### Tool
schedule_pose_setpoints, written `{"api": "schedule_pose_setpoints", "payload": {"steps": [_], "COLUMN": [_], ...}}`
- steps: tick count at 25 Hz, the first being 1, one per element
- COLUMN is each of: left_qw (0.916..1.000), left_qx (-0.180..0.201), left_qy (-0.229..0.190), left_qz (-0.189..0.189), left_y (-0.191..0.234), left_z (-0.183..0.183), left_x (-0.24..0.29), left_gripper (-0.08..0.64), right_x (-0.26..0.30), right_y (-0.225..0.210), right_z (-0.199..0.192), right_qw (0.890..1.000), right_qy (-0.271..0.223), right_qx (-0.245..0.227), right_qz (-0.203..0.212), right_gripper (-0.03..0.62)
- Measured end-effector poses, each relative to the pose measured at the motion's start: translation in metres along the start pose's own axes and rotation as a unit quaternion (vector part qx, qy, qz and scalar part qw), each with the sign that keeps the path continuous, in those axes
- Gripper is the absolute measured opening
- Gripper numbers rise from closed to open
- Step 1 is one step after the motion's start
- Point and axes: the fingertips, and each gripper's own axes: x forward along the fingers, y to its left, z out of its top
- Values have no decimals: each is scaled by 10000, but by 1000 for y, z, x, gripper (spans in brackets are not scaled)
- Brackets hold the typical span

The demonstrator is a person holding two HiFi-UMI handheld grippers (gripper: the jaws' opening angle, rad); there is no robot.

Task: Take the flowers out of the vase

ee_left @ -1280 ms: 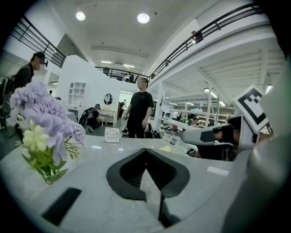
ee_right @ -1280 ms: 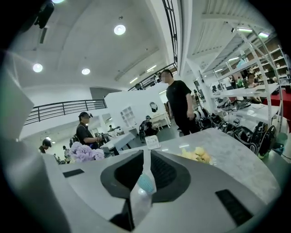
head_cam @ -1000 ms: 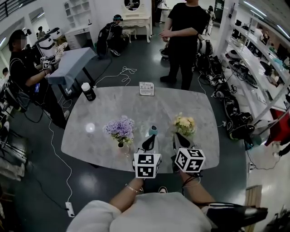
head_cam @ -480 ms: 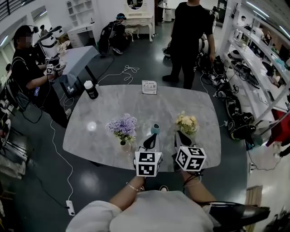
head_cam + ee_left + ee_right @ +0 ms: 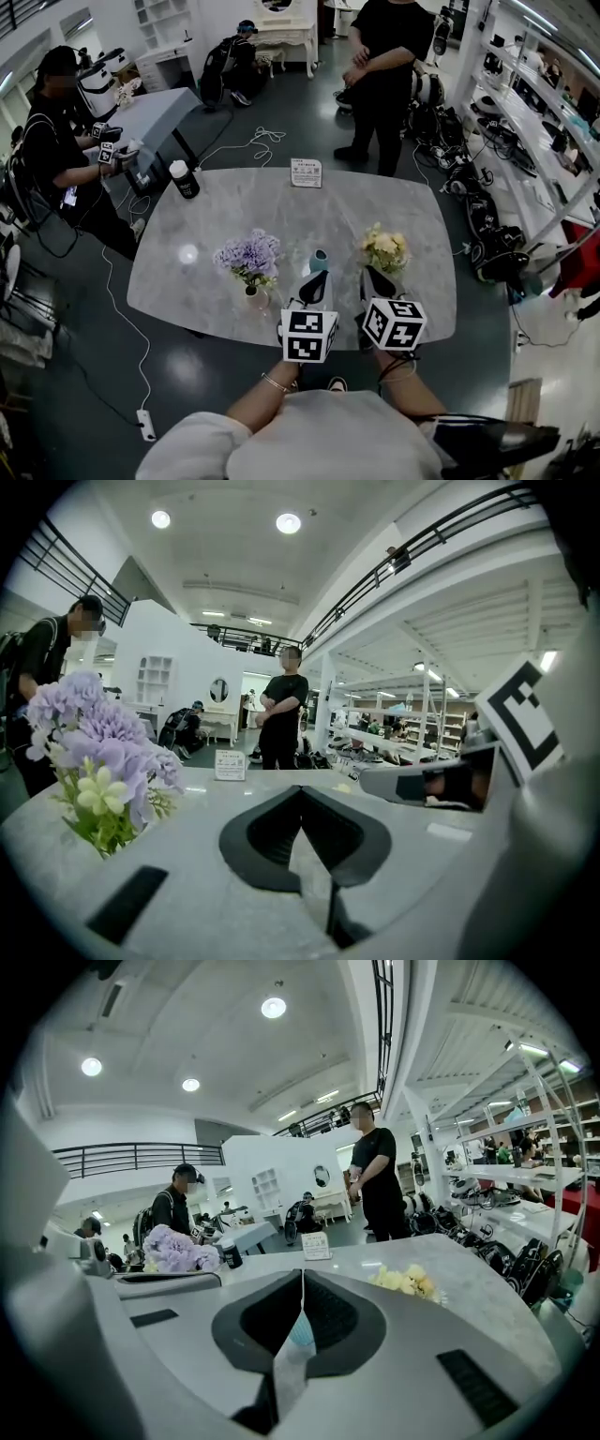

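Purple flowers (image 5: 248,257) left, yellow flowers (image 5: 384,249) right

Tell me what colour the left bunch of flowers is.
The flowers are pale purple, with a few cream blooms among them. The left gripper view shows them best.

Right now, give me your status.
Left gripper shut, empty. Right gripper shut, empty. Purple flowers in vase, untouched; yellow flowers untouched. Teal pot stands between them.
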Motion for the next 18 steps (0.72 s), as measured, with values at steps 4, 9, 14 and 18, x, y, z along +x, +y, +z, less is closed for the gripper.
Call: {"api": "schedule_pose_setpoints", "payload": {"steps": [4, 9, 14, 18], "left_qw": [10000, 10000, 9998, 9993], "left_qx": [-22, -33, -97, -261], "left_qy": [29, 69, 154, 253], "left_qz": [50, 2, -100, 30], "left_y": [-1, -2, 4, 17], "left_z": [0, -6, -29, -50], "left_x": [0, -1, -10, -24], "left_gripper": [8, 8, 9, 9], "right_x": [-3, -5, 2, 10], "right_y": [-4, -4, 4, 17], "right_z": [0, -3, -19, -36], "right_qw": [10000, 10000, 9997, 9988], "right_qy": [20, 47, 192, 402], "right_qx": [41, 58, 72, 90], "right_qz": [-29, 6, 94, 249], "right_gripper": [11, 11, 11, 11]}}
